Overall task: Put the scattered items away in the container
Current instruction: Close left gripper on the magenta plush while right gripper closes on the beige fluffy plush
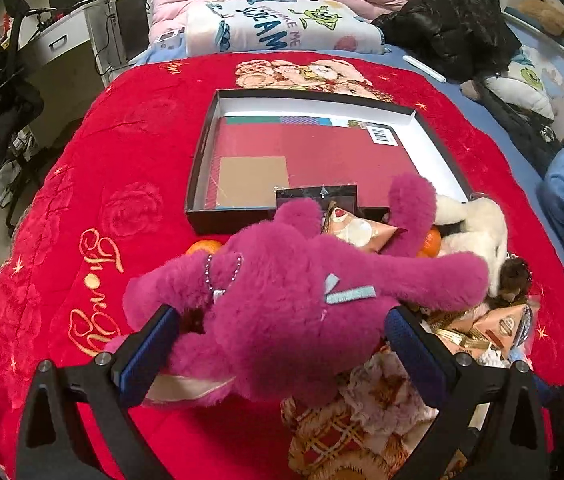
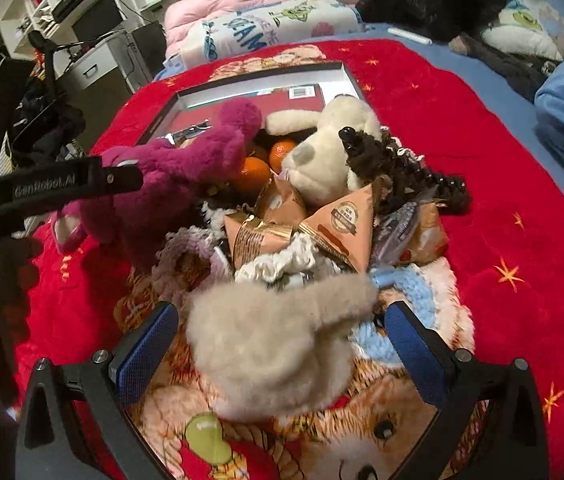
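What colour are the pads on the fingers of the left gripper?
Dark blue, with a fine mesh texture. The finger pads of the left gripper show best in the left wrist view.

Magenta plush lies beside black tray.

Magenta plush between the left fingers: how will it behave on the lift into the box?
The magenta plush toy looks soft and floppy; its limbs sprawl past the left gripper and would likely dangle. Probably light for its size. Its fluffy fur may compress, so the hold could feel loose.
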`<action>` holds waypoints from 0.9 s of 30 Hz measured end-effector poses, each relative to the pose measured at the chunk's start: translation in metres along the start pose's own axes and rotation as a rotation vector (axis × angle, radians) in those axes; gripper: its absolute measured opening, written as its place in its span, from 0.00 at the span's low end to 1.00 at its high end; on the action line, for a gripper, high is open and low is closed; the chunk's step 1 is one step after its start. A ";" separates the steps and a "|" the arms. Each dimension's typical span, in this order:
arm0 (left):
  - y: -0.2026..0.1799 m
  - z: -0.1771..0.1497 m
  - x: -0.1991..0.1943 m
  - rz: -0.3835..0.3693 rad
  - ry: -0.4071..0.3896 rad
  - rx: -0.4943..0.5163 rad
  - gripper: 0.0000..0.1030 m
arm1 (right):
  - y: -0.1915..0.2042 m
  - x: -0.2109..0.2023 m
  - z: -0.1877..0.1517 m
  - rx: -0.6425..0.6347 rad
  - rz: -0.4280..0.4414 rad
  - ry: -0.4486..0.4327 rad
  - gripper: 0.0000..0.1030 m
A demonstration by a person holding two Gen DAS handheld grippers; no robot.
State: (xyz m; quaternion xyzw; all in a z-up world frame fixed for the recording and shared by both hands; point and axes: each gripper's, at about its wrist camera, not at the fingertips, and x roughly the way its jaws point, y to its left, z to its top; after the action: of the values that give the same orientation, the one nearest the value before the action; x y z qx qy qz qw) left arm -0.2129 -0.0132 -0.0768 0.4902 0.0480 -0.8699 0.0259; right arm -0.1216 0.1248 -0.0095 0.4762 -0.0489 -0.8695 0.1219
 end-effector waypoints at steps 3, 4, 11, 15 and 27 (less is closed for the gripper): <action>-0.003 -0.003 0.009 0.010 0.015 0.027 1.00 | -0.001 0.010 0.006 0.026 0.015 0.018 1.00; -0.004 -0.005 0.012 0.013 0.028 0.038 1.00 | -0.002 0.013 0.006 0.034 0.012 0.023 1.00; -0.011 -0.011 0.037 0.084 0.061 0.073 1.00 | -0.002 0.027 0.001 0.044 0.002 0.056 1.00; -0.008 -0.010 0.037 0.076 0.059 0.054 1.00 | 0.001 0.032 -0.002 0.025 -0.012 0.057 1.00; -0.006 -0.013 0.033 0.065 0.029 0.039 1.00 | -0.007 0.036 -0.008 0.079 -0.003 0.044 0.88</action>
State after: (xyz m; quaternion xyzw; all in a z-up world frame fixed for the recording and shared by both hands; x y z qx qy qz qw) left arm -0.2200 -0.0053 -0.1116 0.5045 0.0157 -0.8621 0.0440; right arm -0.1351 0.1220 -0.0447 0.4998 -0.0800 -0.8563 0.1029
